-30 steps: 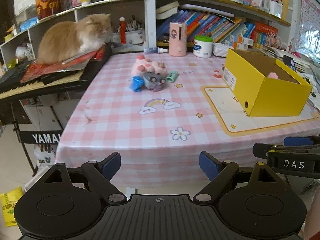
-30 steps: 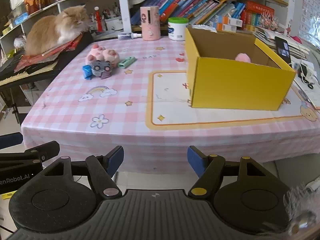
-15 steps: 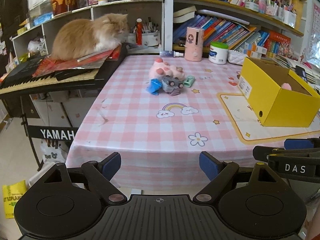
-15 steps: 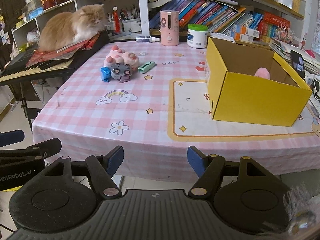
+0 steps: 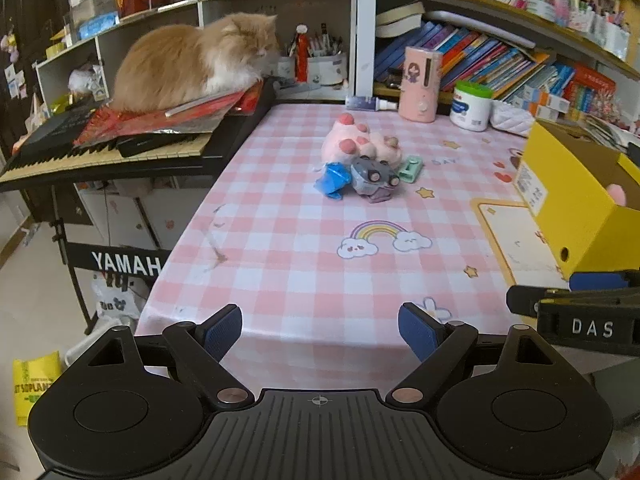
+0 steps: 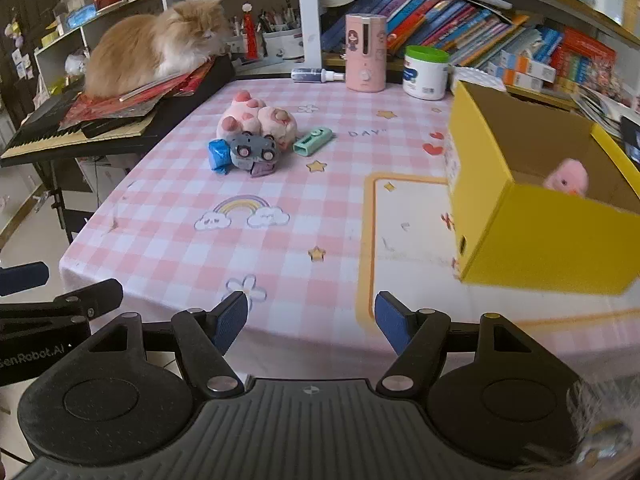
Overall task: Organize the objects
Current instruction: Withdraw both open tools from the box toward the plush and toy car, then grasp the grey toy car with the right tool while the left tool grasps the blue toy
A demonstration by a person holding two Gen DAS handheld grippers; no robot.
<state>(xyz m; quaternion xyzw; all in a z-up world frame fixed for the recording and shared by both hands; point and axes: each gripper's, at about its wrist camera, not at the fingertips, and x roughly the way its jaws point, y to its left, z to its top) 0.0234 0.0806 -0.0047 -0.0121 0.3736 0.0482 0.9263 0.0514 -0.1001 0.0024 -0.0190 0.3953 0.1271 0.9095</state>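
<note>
Both hand-held grippers (image 5: 320,330) (image 6: 311,320) open, empty as before; nearer table (image 5: 304,276); toy pile (image 5: 362,166) unmoved.

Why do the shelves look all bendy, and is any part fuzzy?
In both wrist views the fisheye lens curves the bookshelves near the edges. In the right wrist view the yellow box looks smeared along its bottom edge, and the lower right corner is hazy. The left wrist view is fairly sharp.

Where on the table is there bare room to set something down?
Free: checked cloth from the near edge to the rainbow print, and the white mat left of the yellow box. Crowded: the toy cluster around the pink plush, and the back edge by the bottles.
</note>
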